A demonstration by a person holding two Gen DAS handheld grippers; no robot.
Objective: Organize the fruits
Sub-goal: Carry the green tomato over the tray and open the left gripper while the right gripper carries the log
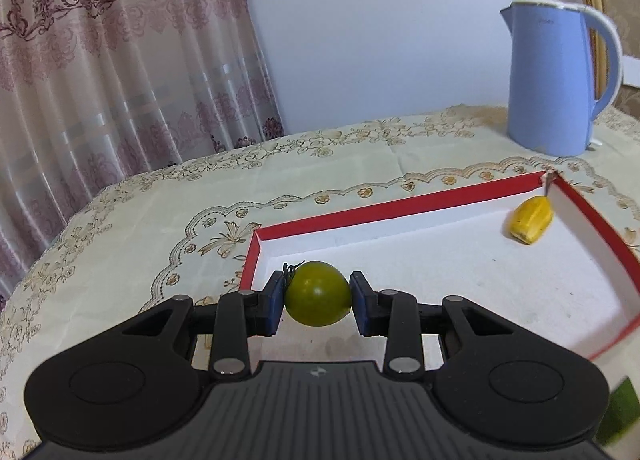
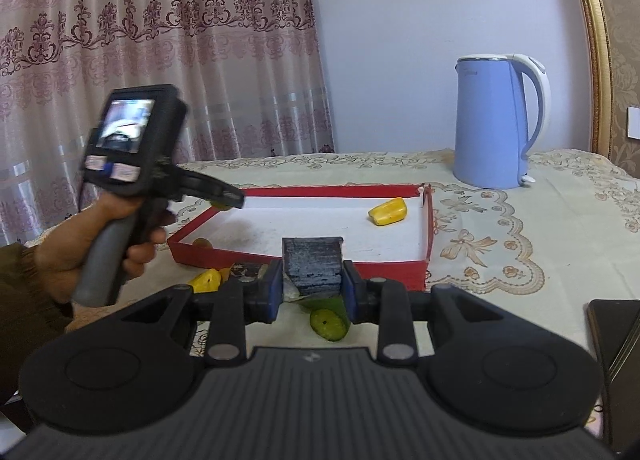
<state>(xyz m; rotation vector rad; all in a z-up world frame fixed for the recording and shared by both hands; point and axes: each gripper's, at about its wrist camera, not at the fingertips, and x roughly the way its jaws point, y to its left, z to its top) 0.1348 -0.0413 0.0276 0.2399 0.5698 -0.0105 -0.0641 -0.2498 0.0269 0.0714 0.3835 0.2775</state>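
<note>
**Green fruit pinched over the red tray's near-left corner**

In the left wrist view the red-walled tray runs from lower centre to the right edge, its white floor mostly bare; the left corner sits just behind the claw and the far right corner wall looks torn. Open tablecloth fills the left half of that frame up to the curtain in the upper left.

A blue kettle stands in the upper right, well behind the tray. A yellow fruit piece lies inside the tray close to its far right corner.

The left gripper is pinching a round green fruit between its blue pads, at lower centre, over the tray's near-left part (a small dark stem shows against the left pad).

In the right wrist view the right gripper is clamped on a dark grey block at lower centre, in front of the tray's near wall. Below it on the cloth lies a green slice, and a yellow piece lies to its left. A hand at middle left holds the other gripper's handle. A dark flat object lies at the right edge.
</note>
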